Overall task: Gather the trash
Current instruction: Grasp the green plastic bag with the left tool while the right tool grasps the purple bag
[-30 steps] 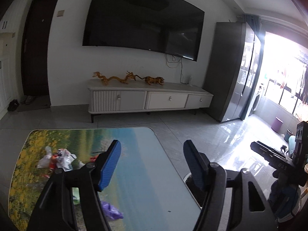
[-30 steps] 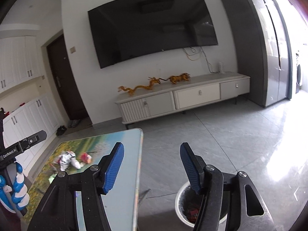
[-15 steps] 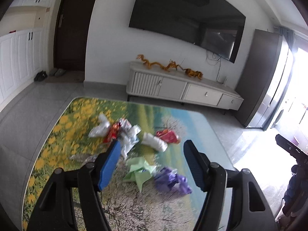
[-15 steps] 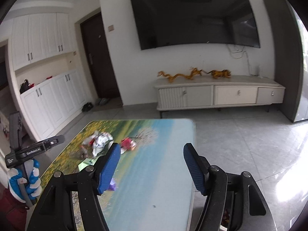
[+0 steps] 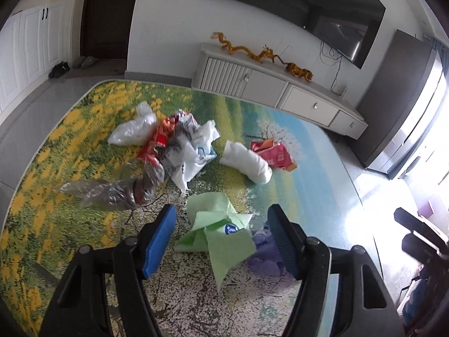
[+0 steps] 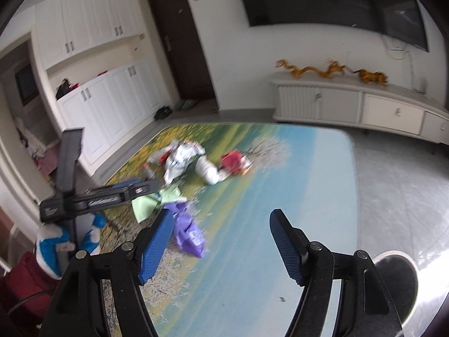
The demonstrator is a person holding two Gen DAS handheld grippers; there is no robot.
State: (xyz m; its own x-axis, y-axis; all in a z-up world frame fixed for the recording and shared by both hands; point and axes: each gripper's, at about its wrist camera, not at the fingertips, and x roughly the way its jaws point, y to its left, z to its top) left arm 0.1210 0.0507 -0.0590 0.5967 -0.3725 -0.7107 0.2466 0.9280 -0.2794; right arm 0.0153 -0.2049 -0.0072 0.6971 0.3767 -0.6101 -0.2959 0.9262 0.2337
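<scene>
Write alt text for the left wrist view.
The open left gripper hangs over a crumpled green wrapper on a flower-print table, a purple wrapper beside it. Farther off lie white bags, red packets and clear plastic.

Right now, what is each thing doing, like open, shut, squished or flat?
left tongs: open, holding nothing
right tongs: open, just been opening, holding nothing
green paper: crumpled, lying on table
purple wrapper: crumpled, lying on table
clear bottle: lying on its side
TV cabinet drawers: shut
trash bin: open-topped, on floor
</scene>
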